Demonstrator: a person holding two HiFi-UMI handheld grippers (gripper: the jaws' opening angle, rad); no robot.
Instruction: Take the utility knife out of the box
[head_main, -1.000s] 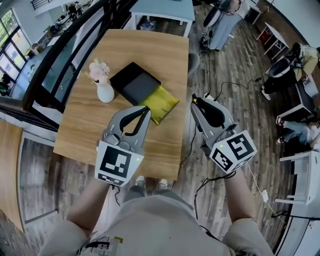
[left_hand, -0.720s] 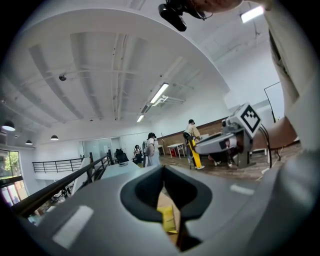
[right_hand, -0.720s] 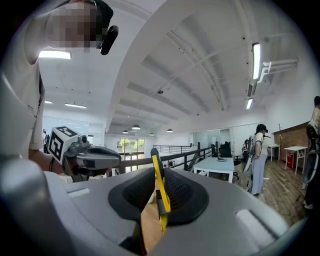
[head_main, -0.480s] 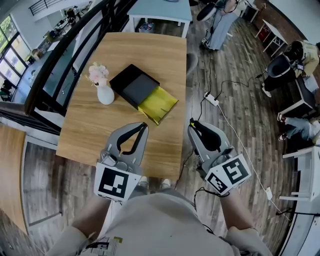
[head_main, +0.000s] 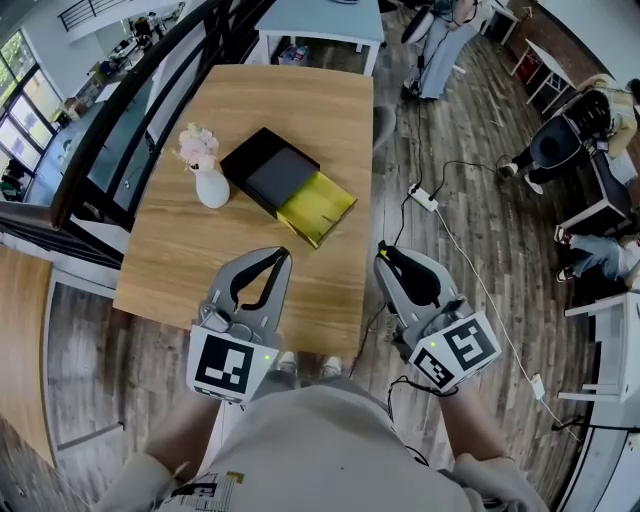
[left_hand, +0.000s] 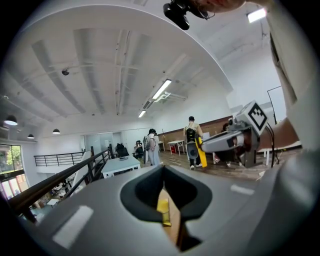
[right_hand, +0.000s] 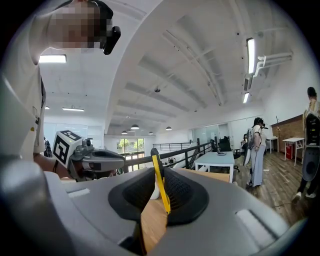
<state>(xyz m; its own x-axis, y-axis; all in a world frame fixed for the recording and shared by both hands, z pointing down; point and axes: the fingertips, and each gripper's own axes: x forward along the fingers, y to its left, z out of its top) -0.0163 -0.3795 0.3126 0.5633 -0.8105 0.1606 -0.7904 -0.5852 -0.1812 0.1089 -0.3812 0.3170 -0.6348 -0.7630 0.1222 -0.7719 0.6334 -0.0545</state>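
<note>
Wooden table (head_main: 190, 255) bears open box (head_main: 272, 172) | right hand-held gripper (head_main: 383, 252) clamps utility knife (right_hand: 161, 190); left hand-held gripper (head_main: 284, 254) closed, empty

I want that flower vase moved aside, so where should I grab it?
I'd take the white vase at its narrower neck, just under the flowers. Bring the left gripper in level from the near side, tongs opened: the vase stands upright, and the black box lies close on its right.

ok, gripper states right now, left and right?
Left gripper: closed, holding nothing.
Right gripper: closed on the utility knife.
</note>
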